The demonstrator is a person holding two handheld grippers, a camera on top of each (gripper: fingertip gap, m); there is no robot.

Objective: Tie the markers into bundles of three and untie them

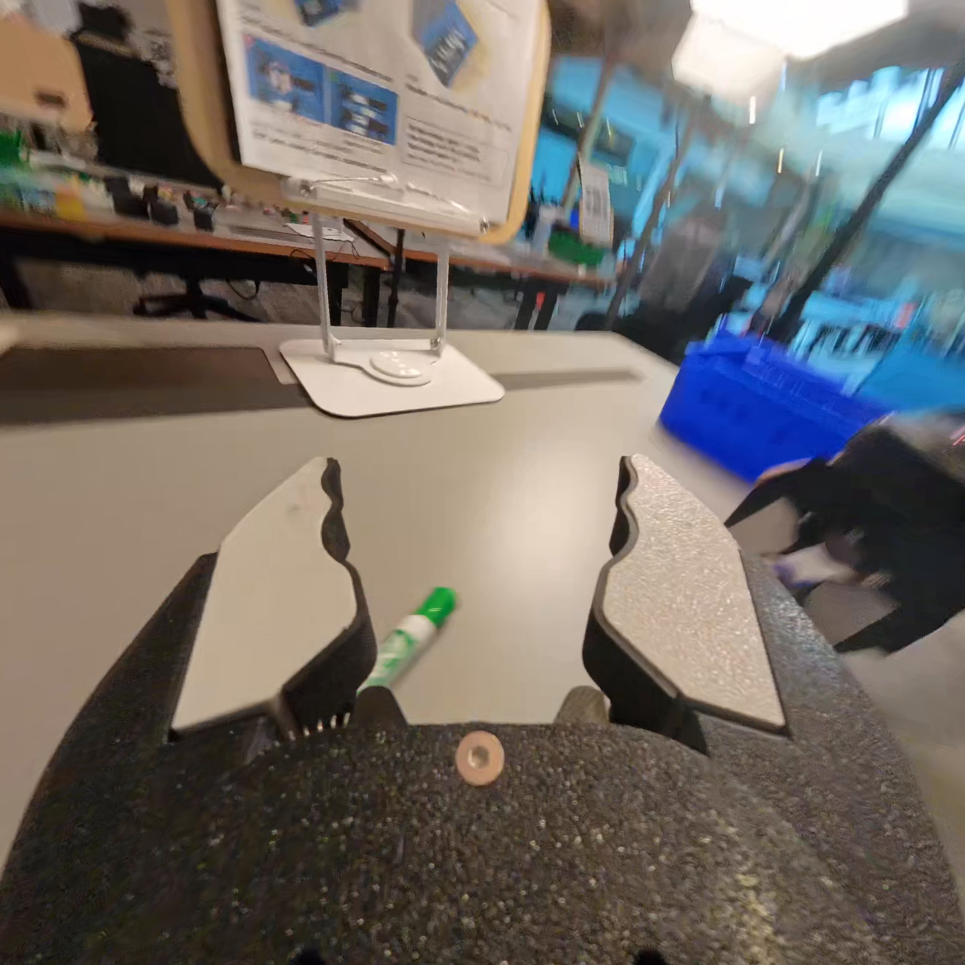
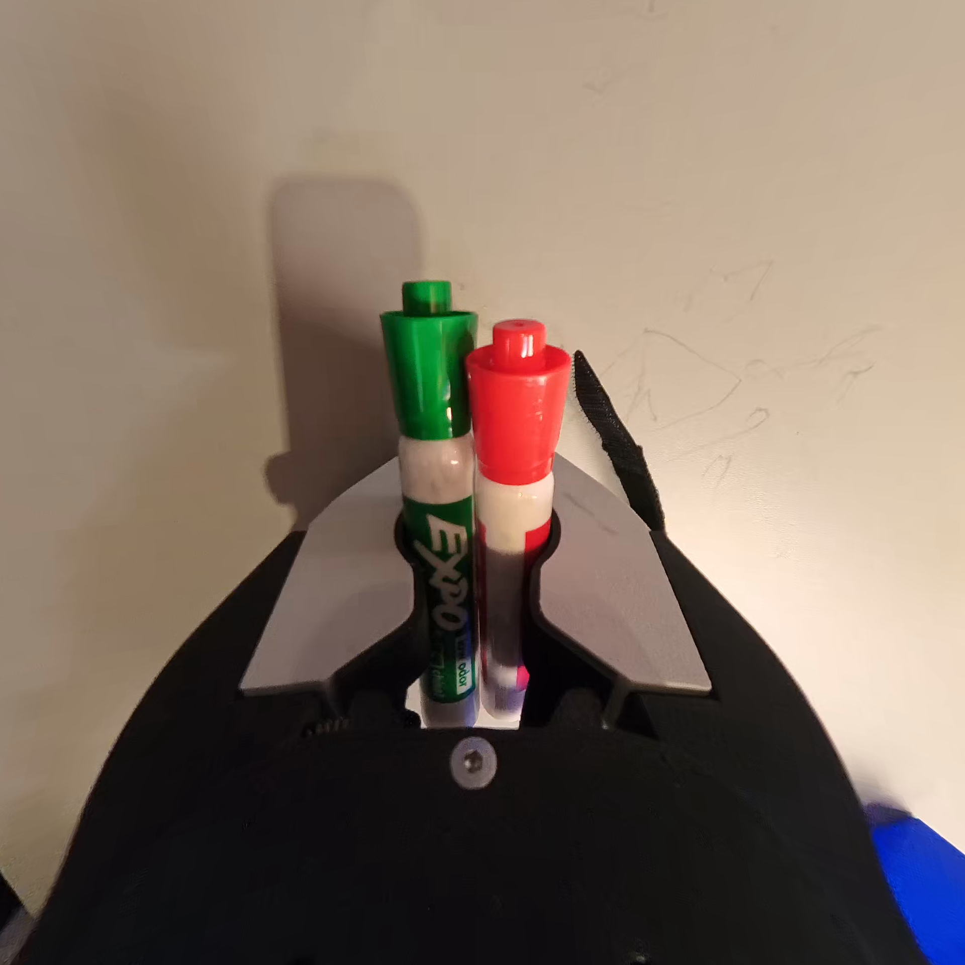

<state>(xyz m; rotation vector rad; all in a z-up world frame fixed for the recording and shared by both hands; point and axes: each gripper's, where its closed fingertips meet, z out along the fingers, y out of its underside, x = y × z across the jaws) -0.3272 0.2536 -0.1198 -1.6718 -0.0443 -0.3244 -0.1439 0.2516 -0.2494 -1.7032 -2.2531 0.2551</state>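
In the left wrist view a green marker (image 1: 412,639) lies on the grey table (image 1: 156,470), between my left gripper's fingers and close to the left finger's base. My left gripper (image 1: 480,465) is open and empty above it. My right gripper (image 1: 856,538) shows blurred at the right edge. In the right wrist view my right gripper (image 2: 478,485) is shut on a green marker (image 2: 433,397) and a red marker (image 2: 514,412), held side by side with caps pointing away. A black strap (image 2: 621,449) sticks out past the right finger. Whether a third marker lies beneath is hidden.
A white document stand (image 1: 391,376) with a printed sheet stands at the table's far middle. A blue bin (image 1: 757,402) sits at the far right of the table, and a blue patch (image 2: 919,877) shows in the right wrist view's corner. Cluttered desks stand beyond the table. The gap from one gripper's tips to the other's is roughly 25 cm.
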